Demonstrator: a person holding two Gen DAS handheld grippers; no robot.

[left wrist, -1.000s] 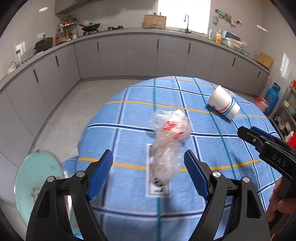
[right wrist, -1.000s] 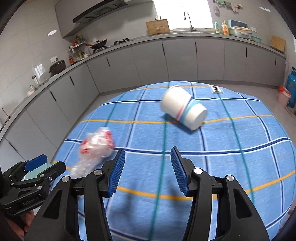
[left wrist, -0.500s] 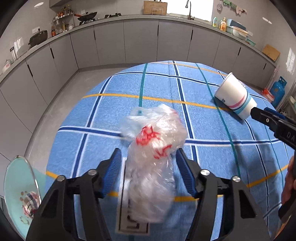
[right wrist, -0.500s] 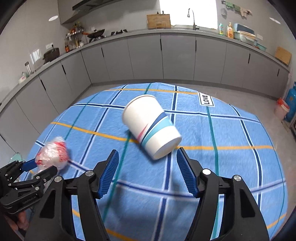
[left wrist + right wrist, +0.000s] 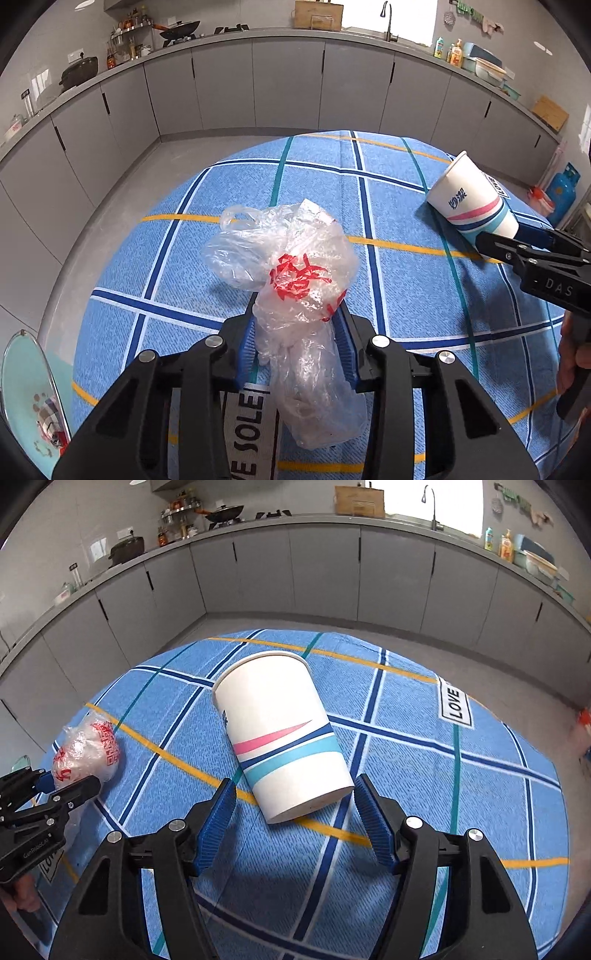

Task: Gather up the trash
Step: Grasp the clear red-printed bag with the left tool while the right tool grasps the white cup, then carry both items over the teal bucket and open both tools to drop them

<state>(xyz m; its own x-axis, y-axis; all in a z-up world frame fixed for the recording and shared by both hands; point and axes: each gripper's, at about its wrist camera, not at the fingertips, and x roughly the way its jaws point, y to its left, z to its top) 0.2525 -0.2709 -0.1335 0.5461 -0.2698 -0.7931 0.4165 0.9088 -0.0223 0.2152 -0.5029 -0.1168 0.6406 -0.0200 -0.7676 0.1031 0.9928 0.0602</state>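
So the trash here is two things: a crumpled clear plastic bag with red print on it, and a white paper cup with pink, navy and light-blue stripes. Both are lying on a table covered in a blue plaid tablecloth with yellow, teal and dark blue lines.

The bag sits near the left side of the cloth, partly over a white label with black lettering. The left gripper has its blue pads on either side of the bag's lower half, and its jaws have just been closing in on it. They look pressed right up against the plastic, so I'd call that a grip on the bag. The top of the bag puffs out above the pads.

The cup is on its side, well apart from the bag, base pointing toward the right wrist camera and the open rim facing away. The right gripper hovers right at the base with the jaws spread wider than the cup. The pads aren't touching it, there's a visible gap on each side, so it's holding nothing.

Further out: grey cabinets wrap around the room, a wok sits on the stove, and a tap stands by the bright window. A blue gas cylinder stands off to the right, and a round glass lid thing sits at the bottom left edge.
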